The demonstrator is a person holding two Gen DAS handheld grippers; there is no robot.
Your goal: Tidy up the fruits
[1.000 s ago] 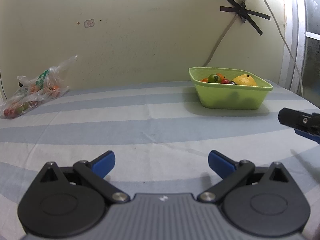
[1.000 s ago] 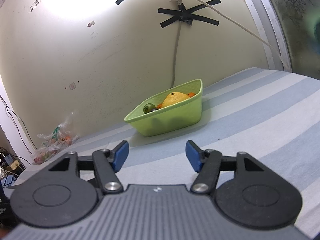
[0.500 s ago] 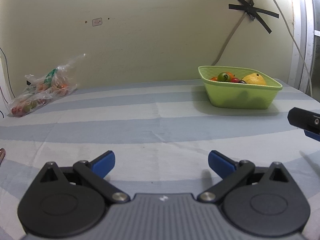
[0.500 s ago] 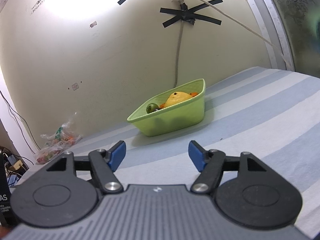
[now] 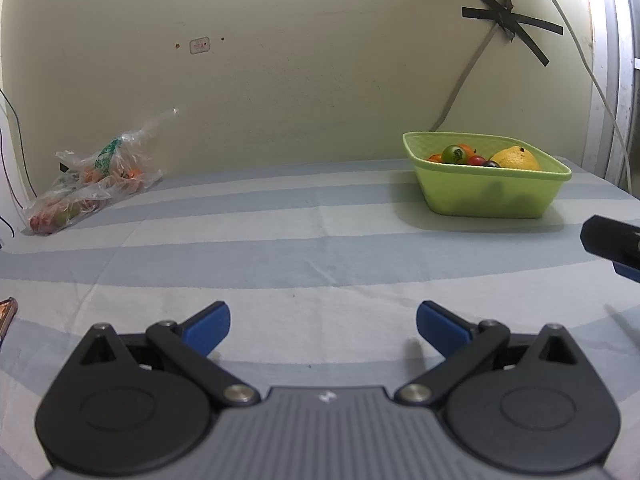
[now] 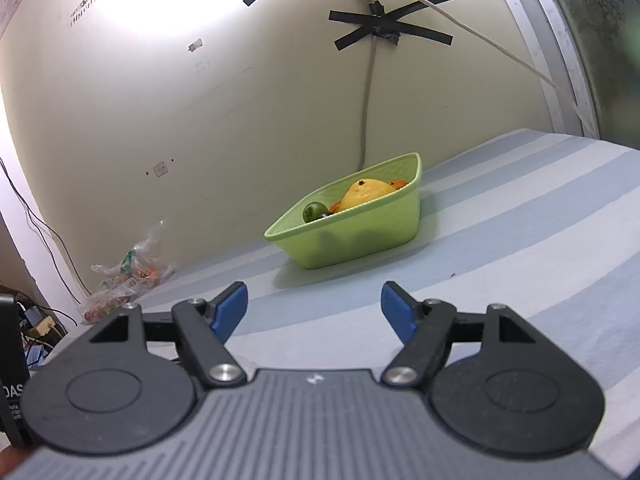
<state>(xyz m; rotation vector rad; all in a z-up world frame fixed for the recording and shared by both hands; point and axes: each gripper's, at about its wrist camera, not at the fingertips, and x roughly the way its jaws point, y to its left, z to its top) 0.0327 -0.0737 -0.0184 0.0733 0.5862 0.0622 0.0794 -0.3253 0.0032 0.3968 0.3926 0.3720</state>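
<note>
A light green basket [image 5: 488, 196] [image 6: 360, 236] stands on the striped cloth near the wall, holding a yellow fruit [image 5: 516, 159] [image 6: 366, 192], a green one [image 5: 454, 153] [image 6: 314, 212] and small red and orange ones. A clear plastic bag of fruit [image 5: 92, 176] [image 6: 128, 280] lies at the far left by the wall. My left gripper [image 5: 323, 326] is open over bare cloth, with nothing between its fingers. My right gripper [image 6: 314, 310] has its jaws opening, nothing between them, and faces the basket from a distance. Its tip [image 5: 612, 246] shows at the right edge of the left wrist view.
A blue and white striped cloth [image 5: 320, 248] covers the surface. A cable taped with black crosses [image 6: 390, 30] runs down the wall behind the basket. Wires and small devices [image 6: 36, 324] sit past the left edge. A brown object [image 5: 6, 312] pokes in at the left.
The right gripper's jaws have spread wider. The left wrist view has swung a little, so the basket and bag sit further right in it than before.
</note>
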